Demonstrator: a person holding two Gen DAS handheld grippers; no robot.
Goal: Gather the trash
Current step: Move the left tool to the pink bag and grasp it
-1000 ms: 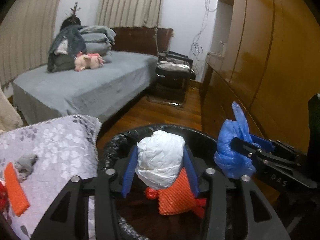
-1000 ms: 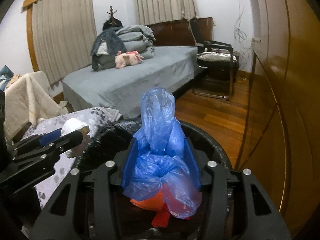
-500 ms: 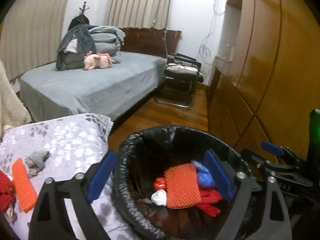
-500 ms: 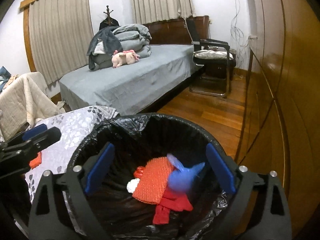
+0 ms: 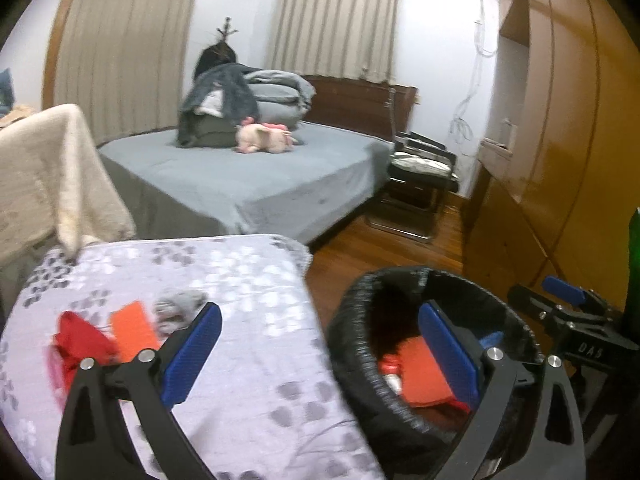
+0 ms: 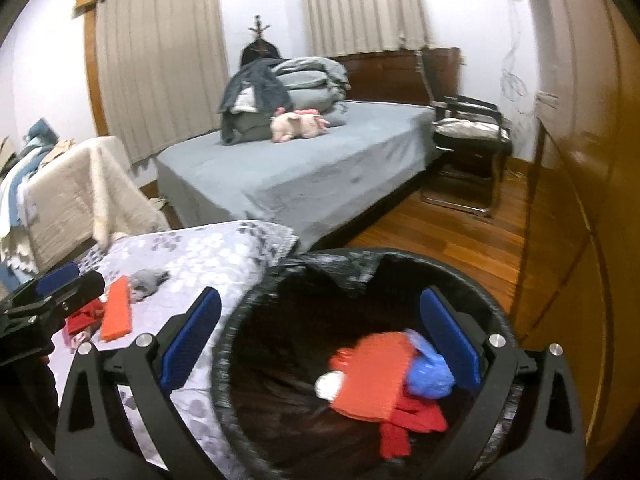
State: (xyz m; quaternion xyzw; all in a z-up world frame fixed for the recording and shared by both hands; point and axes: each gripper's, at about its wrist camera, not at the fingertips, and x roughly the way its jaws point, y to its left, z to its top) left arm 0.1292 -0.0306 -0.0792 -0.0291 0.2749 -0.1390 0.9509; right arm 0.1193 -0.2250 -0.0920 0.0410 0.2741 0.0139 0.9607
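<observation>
Both claws just opened wide, empty: left gripper [image 5: 320, 354], right gripper [image 6: 320, 342]. Next: left swings to orange strip [image 5: 134, 330] on patterned cover [image 5: 240, 280], approaches low, pinches across narrow width, carries to bin [image 6: 360, 258].

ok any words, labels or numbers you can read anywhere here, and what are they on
"DAS": pale letters on the black body of the right gripper, seen from the left wrist view; slightly blurred, so the reading is not certain.
Nothing else is readable: no print shows on the trash in the black-lined bin, the floral cloth or the wardrobe.

Black tongs [image 5: 320, 356] with blue ribbed pads and silver screws.
</observation>
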